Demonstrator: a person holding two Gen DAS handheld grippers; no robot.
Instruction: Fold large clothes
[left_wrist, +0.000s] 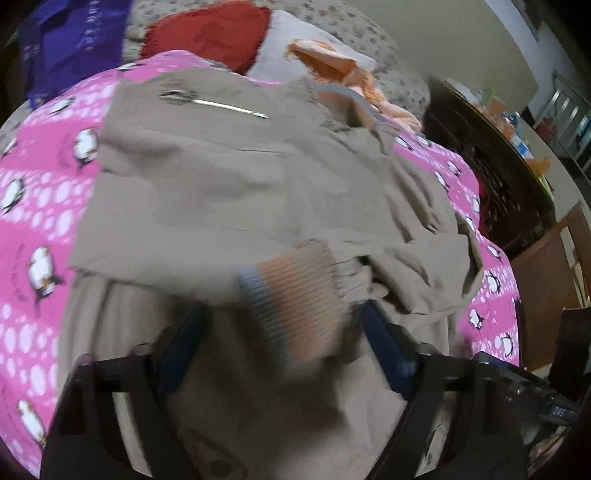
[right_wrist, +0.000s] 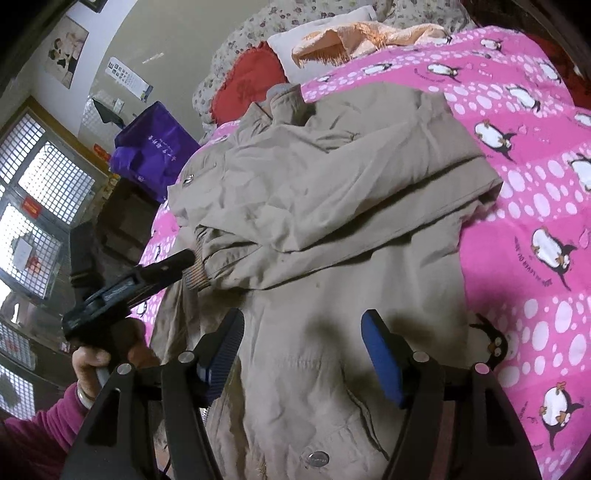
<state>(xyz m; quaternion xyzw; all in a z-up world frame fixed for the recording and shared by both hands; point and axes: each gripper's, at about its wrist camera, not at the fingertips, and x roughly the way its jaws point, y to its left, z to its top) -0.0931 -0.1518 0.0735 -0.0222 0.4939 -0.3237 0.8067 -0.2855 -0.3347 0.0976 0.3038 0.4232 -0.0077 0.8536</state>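
Left wrist view: the left gripper (left_wrist: 280, 332) hangs over a beige jacket (left_wrist: 236, 177) spread on a pink penguin blanket (left_wrist: 40, 184). The jacket's striped ribbed cuff (left_wrist: 295, 302) lies between its blue pads (left_wrist: 184, 343), which stand apart and clear of it, in a blurred picture. Right wrist view: the right gripper (right_wrist: 303, 350) hovers above the jacket's lower front, jaws wide, nothing held. At left, a hand (right_wrist: 92, 365) in a magenta sleeve (right_wrist: 37, 424) grips the other tool near the cuff.
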